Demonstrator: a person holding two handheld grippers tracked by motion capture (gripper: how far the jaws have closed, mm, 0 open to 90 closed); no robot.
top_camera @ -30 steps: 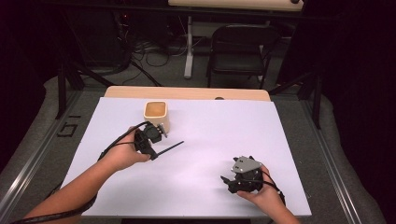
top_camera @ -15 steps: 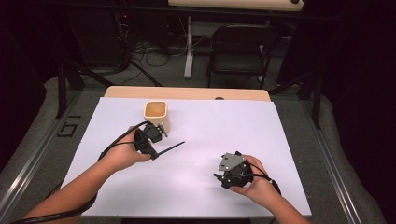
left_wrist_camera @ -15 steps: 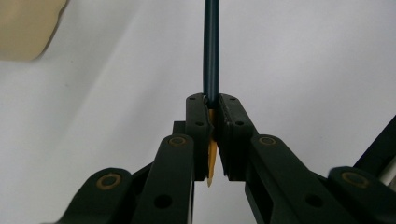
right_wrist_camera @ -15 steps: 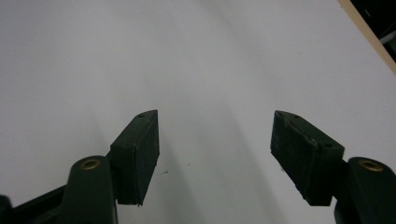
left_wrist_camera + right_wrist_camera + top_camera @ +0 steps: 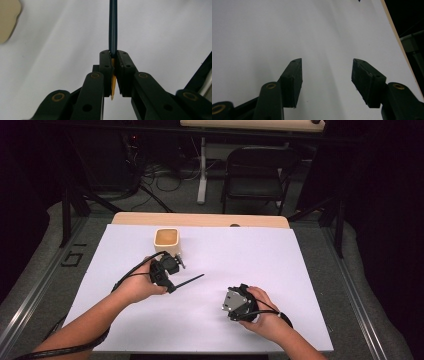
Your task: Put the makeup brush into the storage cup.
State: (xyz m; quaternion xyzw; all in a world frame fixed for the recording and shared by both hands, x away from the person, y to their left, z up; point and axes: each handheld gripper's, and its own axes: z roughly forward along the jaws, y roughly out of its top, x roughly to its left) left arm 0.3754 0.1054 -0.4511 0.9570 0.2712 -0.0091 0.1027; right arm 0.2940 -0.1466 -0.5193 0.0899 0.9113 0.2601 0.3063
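The right claw (image 5: 239, 303) is held low over the near right of the table (image 5: 280, 265); its jaws have just been closing and stand half open, with nothing between them. Farther left, a pencil (image 5: 113, 30) is clamped in the left claw (image 5: 169, 279), just before a cup (image 5: 166, 240).

On the white sheet (image 5: 260, 255) there is 1 pencil (image 5: 190, 281), dark blue with a sharpened tip (mid-left of the high frame), and 1 tan square cup (image 5: 166, 240) in the upper left. 2 grippers are in view: 1 at centre left (image 5: 172, 270), 1 at lower right (image 5: 234, 304). 1 black chair (image 5: 257, 175) stands at the top.
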